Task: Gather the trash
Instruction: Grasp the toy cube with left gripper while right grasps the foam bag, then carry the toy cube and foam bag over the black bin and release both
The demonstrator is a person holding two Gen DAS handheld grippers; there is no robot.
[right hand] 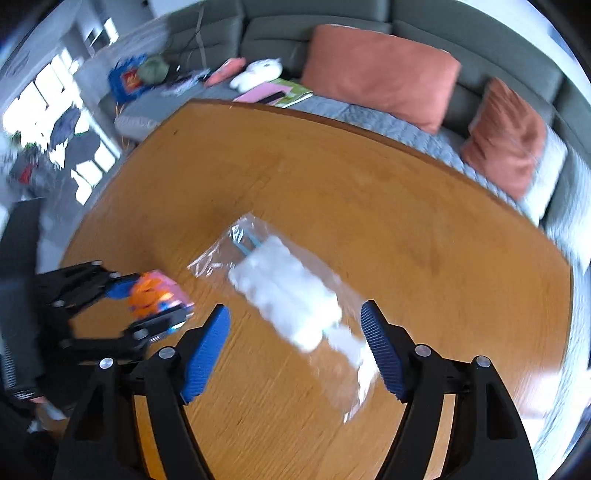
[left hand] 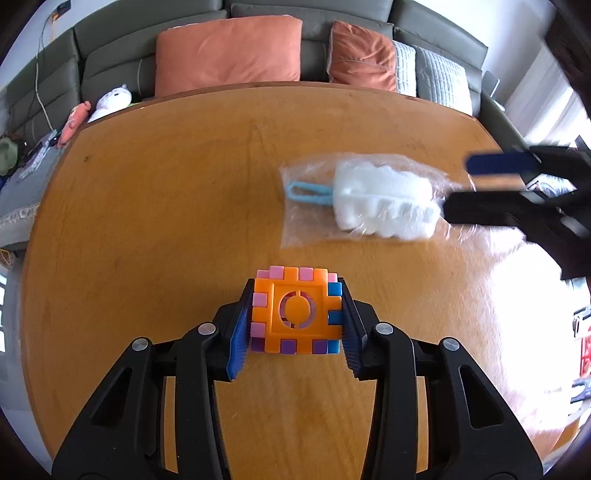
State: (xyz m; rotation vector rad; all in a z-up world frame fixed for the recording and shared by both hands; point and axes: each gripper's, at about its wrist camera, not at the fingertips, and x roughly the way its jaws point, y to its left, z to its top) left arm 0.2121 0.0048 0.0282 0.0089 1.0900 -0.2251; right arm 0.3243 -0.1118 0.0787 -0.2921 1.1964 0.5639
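The left claw (left hand: pixel 295 317) is pointing steeply down at the wooden table (left hand: pixel 166 206), its two blue pads (left hand: pixel 238 339) pressing on either side of an orange toy cube (left hand: pixel 295 312) with pink, blue and purple studs, which is resting on the table. The right claw (right hand: pixel 295 347) is also angling down, its jaws standing apart with nothing gripped; the near end of a clear plastic bag (right hand: pixel 280 291) holding a white fluffy duster is lying between its pads, untouched. The bag is lying just beyond and to the right of the cube. The left wrist view is showing the duster's light blue handle loop (left hand: pixel 308 192) sharply; the right wrist view is blurring it, but showing a pink book (right hand: pixel 258 94) on the sofa (right hand: pixel 332 14) behind the table.
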